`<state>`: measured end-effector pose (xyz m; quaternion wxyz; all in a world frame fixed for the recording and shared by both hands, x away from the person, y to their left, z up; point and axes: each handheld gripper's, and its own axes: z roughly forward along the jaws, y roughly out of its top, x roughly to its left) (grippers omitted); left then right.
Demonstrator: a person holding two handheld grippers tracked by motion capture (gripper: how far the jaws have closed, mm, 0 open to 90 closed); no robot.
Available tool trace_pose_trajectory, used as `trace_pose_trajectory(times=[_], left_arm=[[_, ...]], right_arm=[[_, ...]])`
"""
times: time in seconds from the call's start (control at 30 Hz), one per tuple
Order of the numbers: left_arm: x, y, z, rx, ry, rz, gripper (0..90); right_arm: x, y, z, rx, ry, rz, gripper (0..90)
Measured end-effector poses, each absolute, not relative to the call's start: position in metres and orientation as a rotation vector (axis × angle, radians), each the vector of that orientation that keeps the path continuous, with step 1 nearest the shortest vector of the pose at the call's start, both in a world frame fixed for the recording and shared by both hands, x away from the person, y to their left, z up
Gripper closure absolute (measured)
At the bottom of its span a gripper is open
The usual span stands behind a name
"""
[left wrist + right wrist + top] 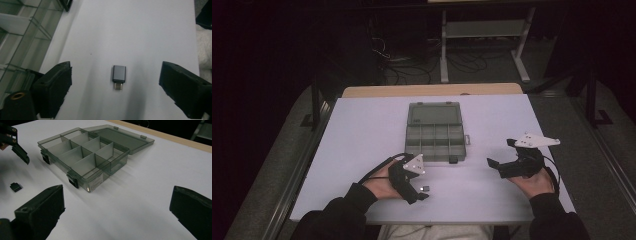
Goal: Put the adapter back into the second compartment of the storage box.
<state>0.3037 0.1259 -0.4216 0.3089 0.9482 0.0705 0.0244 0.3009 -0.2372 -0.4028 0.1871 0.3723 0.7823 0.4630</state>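
- My left gripper (116,82) hovers with jaws spread wide around the small grey adapter (119,76), which lies on the white counter (140,30), untouched.
- My right gripper (502,155) is released, near the open compartment box (85,155).

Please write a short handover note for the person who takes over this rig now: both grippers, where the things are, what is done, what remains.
Left gripper: open, jaws either side of the small USB adapter, not touching it.
Right gripper: open, holding nothing, over the table to the right of the box.
Compartment box: lid open, laid back flat; the compartments look empty.
Done: box is open.
Left: probably grip the adapter, which lies flat on the table, and put it in a compartment.
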Motion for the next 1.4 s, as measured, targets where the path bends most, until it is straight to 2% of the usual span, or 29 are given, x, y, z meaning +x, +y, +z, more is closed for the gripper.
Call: trace_pose_trajectory(times=[0.07,0.2,0.47,1.4], left_arm=[[0.303,0.125,-0.423,2.513,0.177,0.053,15.1],[0.301,0.122,-0.426,2.527,0.140,0.043,25.6],[0.302,0.121,-0.428,2.542,0.138,0.023,33.8],[0.306,0.119,-0.432,2.556,0.109,0.028,74.7]], right_arm=[[0.301,-0.237,-0.403,1.048,2.203,1.303,0.0],[0.300,-0.237,-0.402,1.040,2.202,1.313,0.0],[0.300,-0.237,-0.402,1.038,2.202,1.311,0.0],[0.301,-0.236,-0.403,1.027,2.212,1.312,0.0]])
